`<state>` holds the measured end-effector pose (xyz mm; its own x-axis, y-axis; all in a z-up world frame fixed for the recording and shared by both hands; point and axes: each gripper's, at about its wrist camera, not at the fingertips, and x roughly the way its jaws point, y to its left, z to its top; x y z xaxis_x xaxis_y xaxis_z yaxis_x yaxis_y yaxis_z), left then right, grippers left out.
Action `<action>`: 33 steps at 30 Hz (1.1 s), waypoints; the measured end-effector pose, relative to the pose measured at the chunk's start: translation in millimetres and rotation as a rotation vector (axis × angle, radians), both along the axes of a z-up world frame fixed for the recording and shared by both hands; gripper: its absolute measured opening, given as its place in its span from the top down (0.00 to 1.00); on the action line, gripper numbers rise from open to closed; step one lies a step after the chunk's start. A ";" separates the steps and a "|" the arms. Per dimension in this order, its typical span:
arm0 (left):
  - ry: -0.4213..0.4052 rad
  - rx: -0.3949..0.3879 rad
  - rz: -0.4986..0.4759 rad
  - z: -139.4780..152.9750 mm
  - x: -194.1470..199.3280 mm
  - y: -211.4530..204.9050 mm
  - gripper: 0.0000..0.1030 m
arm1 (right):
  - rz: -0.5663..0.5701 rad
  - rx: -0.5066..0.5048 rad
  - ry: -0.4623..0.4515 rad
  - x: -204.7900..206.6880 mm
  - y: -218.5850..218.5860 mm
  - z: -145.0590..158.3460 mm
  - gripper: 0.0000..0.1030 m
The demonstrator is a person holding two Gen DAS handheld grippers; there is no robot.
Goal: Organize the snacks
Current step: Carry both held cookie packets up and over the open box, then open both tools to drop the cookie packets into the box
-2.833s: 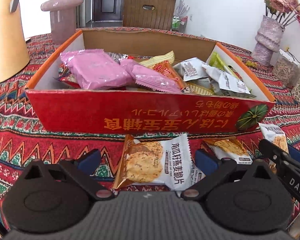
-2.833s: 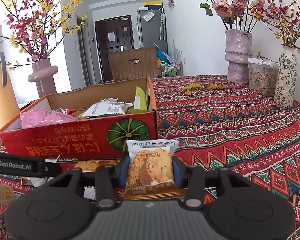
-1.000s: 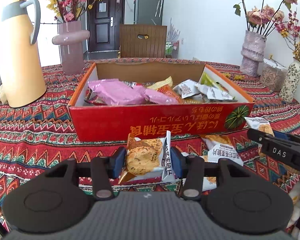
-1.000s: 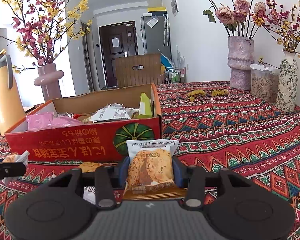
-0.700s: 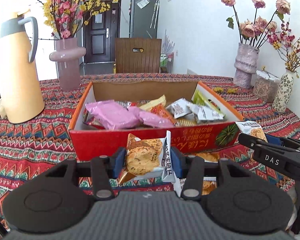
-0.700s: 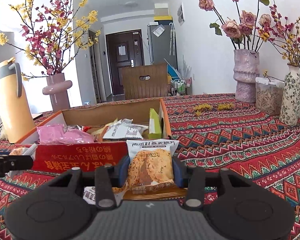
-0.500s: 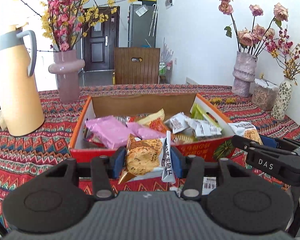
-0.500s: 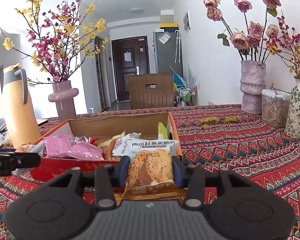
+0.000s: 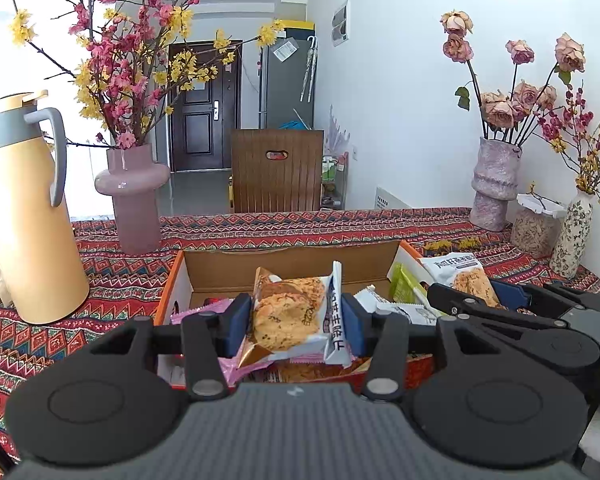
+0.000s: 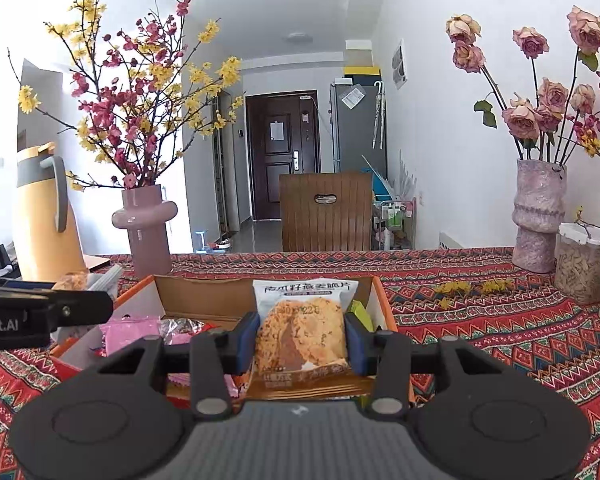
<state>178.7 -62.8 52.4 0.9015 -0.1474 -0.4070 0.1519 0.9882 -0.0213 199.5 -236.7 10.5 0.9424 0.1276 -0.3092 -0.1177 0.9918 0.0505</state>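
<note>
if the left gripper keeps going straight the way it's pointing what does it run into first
Probably the snacks piled in the cardboard box. The left gripper, shut on a cookie packet, aims slightly downward over the box's near edge; past the pile stands the back wall. Depth is hard to judge.

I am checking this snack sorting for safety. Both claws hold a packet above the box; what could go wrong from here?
1. The left claw pinches its white and orange cookie packet at the edges only; it may slip.
2. The right claw with its white cookie packet is close beside the left one, so they may collide.
3. The red cardboard box is already crowded with wrappers; a dropped packet may slide out.
</note>
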 end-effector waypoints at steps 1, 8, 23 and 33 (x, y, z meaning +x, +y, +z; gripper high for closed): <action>-0.002 -0.002 0.004 0.5 3.5 0.7 0.53 | 0.003 -0.002 -0.002 4.4 2.1 1.3 0.57; -0.006 -0.015 0.035 1.5 29.6 5.6 0.53 | 0.021 -0.016 -0.012 31.3 13.0 8.5 0.57; 0.044 -0.028 0.075 -41.9 79.5 15.2 0.53 | 0.023 0.033 0.038 61.9 7.9 -19.9 0.57; 0.056 -0.052 0.084 -50.7 83.3 23.7 0.40 | 0.015 0.035 0.067 64.0 8.6 -26.9 0.53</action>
